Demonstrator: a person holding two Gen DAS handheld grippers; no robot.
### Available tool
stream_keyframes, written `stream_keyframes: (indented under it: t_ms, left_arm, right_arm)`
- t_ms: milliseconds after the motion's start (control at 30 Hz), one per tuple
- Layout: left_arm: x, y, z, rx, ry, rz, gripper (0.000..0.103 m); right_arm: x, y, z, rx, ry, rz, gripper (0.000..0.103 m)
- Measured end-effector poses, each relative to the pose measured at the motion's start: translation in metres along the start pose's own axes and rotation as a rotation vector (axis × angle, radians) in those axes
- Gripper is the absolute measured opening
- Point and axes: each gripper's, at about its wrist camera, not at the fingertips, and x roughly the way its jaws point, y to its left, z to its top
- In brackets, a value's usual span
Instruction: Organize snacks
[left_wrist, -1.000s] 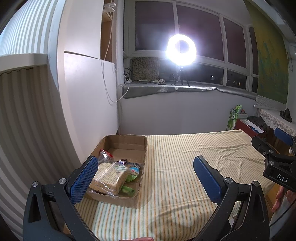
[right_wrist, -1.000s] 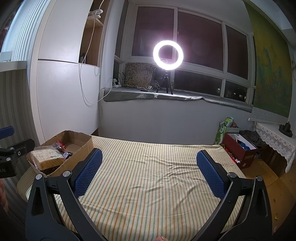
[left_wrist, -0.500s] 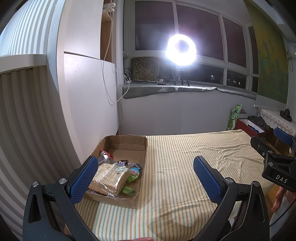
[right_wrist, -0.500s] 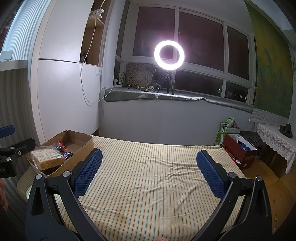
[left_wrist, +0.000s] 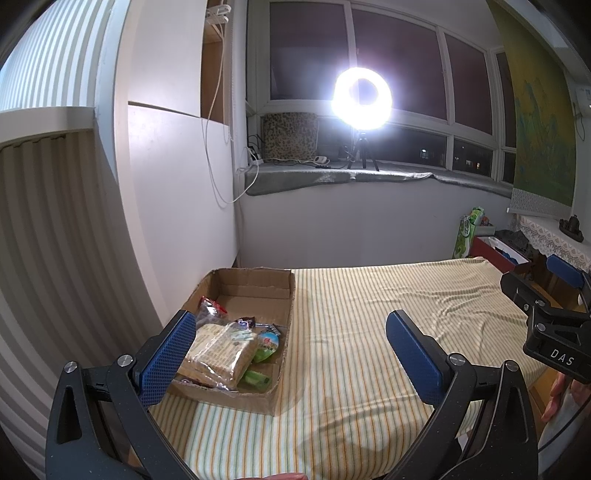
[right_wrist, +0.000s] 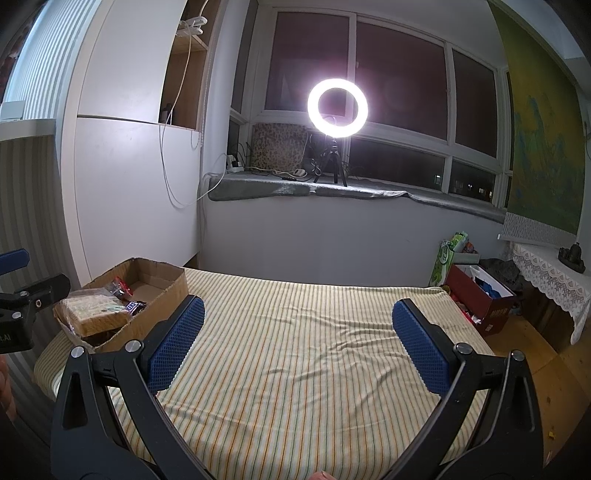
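Note:
An open cardboard box (left_wrist: 284, 295) (right_wrist: 166, 293) sits on the left end of a striped bed. Inside lie a clear pack of crackers (left_wrist: 218, 350) (right_wrist: 92, 312), a green packet (left_wrist: 266, 347), a red-and-clear packet (left_wrist: 208, 308) (right_wrist: 118, 286) and a small dark bar (left_wrist: 245, 322) (right_wrist: 135, 304). My left gripper (left_wrist: 291, 350) is open and empty, held above the bed's near edge just right of the box. My right gripper (right_wrist: 295, 343) is open and empty over the middle of the bed, well right of the box.
The striped bedspread (left_wrist: 388, 325) (right_wrist: 303, 354) is bare right of the box. A white cabinet (left_wrist: 177, 184) stands behind the box. A lit ring light (right_wrist: 337, 102) stands on the windowsill. A red box (right_wrist: 480, 299) and bags sit on the floor at the right.
Almost nothing differs. The left wrist view has shifted very slightly; both grippers stay open and empty, and the box and snacks have not moved.

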Motion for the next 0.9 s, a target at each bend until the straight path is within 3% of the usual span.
stream_keyframes:
  t_ms: [900]
  left_arm:
    - [0.008,0.002,-0.003,0.002,0.023,-0.019,0.102]
  right_arm:
    - [0.004,-0.003,-0.013,0.009,0.026,0.001,0.103]
